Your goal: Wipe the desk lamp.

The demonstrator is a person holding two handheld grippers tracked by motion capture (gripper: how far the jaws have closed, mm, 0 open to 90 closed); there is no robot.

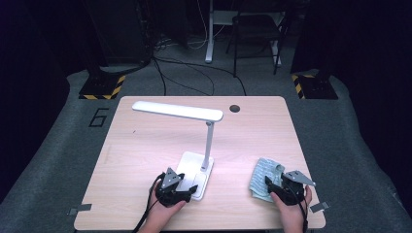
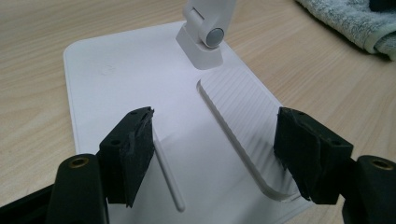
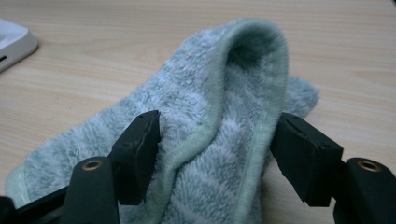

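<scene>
Your right gripper point(image 3: 217, 140) is straddling a raised fold of the towel point(image 3: 210, 116) at the table's point(image 1: 145, 145) right front, jaws spread wide; whether the pads are touching it is hard to tell. Your left gripper point(image 2: 215, 154) is hovering released over the lamp base point(image 2: 116, 79). From above, your grippers are hiding the towel's near edge.

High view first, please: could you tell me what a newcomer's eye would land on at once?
The white desk lamp stands mid-table, its long head reaching left over the wood. The left gripper hovers open over the near end of the lamp's flat base. At the near right, the right gripper straddles a raised fold of the crumpled pale green towel, open.
</scene>
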